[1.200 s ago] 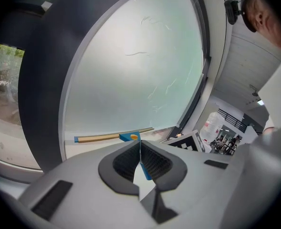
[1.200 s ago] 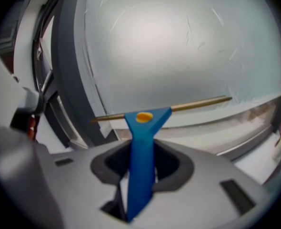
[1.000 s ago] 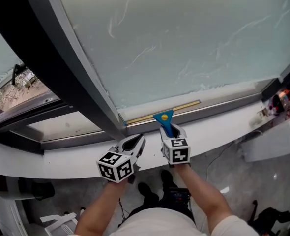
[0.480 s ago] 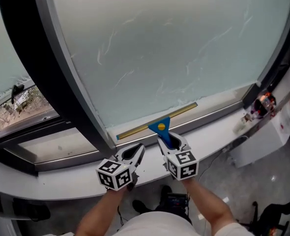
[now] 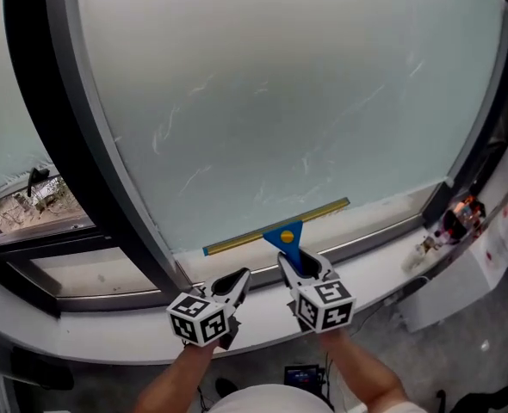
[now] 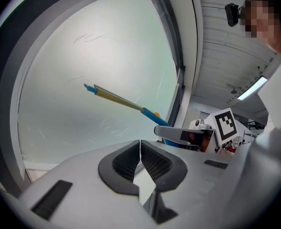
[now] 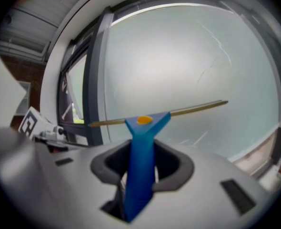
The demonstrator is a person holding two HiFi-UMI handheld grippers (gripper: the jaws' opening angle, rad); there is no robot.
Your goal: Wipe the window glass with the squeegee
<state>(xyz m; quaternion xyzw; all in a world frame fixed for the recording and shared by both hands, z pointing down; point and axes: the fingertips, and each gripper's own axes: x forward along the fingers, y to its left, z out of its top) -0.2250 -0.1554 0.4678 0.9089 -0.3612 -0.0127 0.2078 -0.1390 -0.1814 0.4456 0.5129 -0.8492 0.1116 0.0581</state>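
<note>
Since a wipe needs a firm, steady hold, the right tool [image 5: 299, 269] is gripping the squeegee [image 5: 281, 231] by its blue handle. It is setting the blade crosswise low on the window glass [image 5: 280, 101], just above the sill [image 5: 383, 252] and seemingly against the pane. The left tool [image 5: 235, 280] is hovering just beside it, jaws closed on nothing, probably sitting clear of the blade's path.

Head view: above, steeply down on frosted glass window pane [image 5: 280, 101] and white sill [image 5: 65, 329]. Both gripper views: low, close, facing that pane; share blue-handled brass-bladed squeegee [image 6: 121, 100].
</note>
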